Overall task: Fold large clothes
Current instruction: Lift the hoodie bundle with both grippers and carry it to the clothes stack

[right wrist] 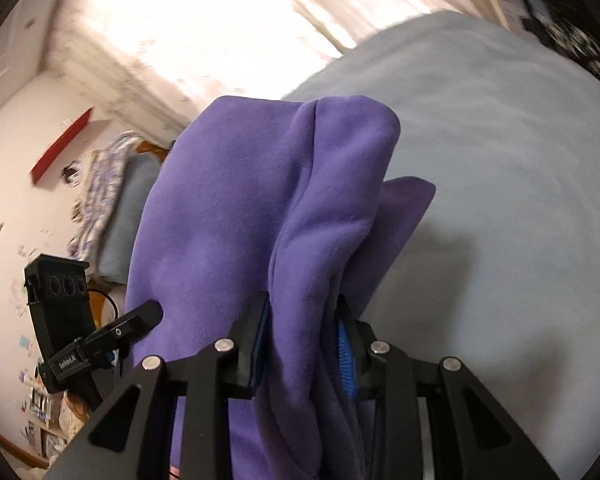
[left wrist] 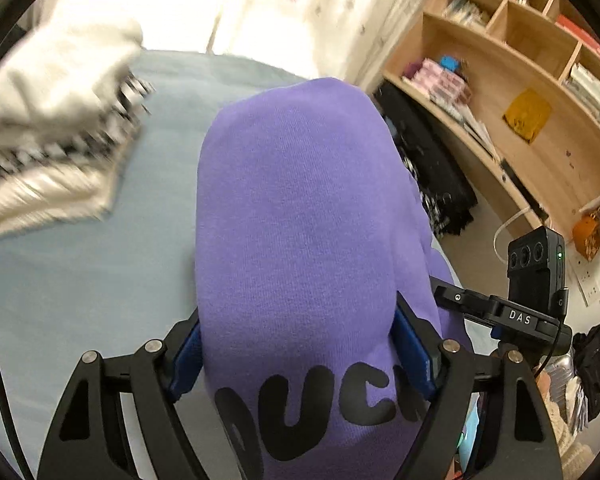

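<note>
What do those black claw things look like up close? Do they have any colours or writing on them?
Both are black, built from flat angled bars joined with shiny silver pins. The left gripper has blue pads inside its fingers, and so does the right gripper, whose pad looks ridged. Each view shows a black camera box with round lenses, a tiny green light, a thin black cable, and white lettering reading DAS.

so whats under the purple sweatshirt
The purple sweatshirt hangs from both tools over the pale blue bedsheet. The sheet directly beneath it is covered, so nothing there can be seen.
</note>
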A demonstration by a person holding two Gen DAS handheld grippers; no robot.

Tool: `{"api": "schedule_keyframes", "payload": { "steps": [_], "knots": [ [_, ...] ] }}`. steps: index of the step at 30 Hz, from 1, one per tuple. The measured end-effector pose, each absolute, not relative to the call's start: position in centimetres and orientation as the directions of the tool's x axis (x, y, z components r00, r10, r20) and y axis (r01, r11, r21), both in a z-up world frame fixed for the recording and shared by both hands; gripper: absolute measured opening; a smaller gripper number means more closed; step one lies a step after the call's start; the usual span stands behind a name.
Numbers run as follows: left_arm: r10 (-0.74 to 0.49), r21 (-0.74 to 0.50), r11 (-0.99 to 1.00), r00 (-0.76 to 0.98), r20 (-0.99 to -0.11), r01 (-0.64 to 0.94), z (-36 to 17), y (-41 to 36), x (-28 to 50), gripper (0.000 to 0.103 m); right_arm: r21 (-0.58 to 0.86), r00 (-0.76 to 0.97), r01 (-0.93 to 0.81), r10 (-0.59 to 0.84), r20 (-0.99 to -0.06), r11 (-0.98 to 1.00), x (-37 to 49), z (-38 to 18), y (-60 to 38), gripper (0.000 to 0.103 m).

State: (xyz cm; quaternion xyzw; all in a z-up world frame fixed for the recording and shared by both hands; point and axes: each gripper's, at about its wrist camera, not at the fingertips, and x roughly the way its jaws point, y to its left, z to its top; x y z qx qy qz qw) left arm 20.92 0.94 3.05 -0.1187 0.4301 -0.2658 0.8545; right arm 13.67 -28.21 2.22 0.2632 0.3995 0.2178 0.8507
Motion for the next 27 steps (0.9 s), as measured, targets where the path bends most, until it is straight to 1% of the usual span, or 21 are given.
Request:
{"api": "schedule_keyframes", "payload": {
  "steps": [3, 7, 12, 15, 18, 22, 27],
  "knots": [
    [-0.526, -0.412, 0.85, 0.546, -0.652, 0.328, 7.0, 6.1, 22.5, 0.081, 0.621, 0.588, -0.231, 0.616, -0.524, 0.749, 16.3, 5.5, -24.0, 0.029],
    [-0.471, -0.363, 0.881, 0.611, -0.636, 0.302, 12.3, 12.9, 27.9, 0.081, 0.602, 0.583, -0.327, 0.657, -0.477, 0.728, 22.8, 10.3, -17.2, 0.029],
    [-0.393, -0.265, 0.92, 0.661, -0.64, 0.29, 18.4, 20.1, 38.1, 0.081, 0.603, 0.557, -0.387, 0.698, -0.45, 0.697, 33.4, 14.5, -9.2, 0.029],
    [-0.374, -0.247, 0.927, 0.665, -0.646, 0.281, 20.8, 23.6, 43.6, 0.081, 0.63, 0.547, -0.392, 0.721, -0.426, 0.67, 39.0, 16.1, -6.1, 0.029],
    [-0.373, -0.254, 0.928, 0.664, -0.648, 0.273, 21.9, 26.5, 48.1, 0.081, 0.653, 0.545, -0.381, 0.73, -0.413, 0.655, 43.6, 17.1, -3.2, 0.029],
    [-0.385, -0.269, 0.923, 0.65, -0.655, 0.276, 22.2, 29.1, 53.0, 0.081, 0.653, 0.544, -0.373, 0.726, -0.421, 0.659, 47.6, 17.6, -0.2, 0.029],
    [-0.411, -0.3, 0.912, 0.611, -0.677, 0.281, 19.5, 31.2, 57.0, 0.081, 0.679, 0.544, -0.317, 0.714, -0.441, 0.662, 50.8, 16.2, 2.7, 0.029]
  ]
}}
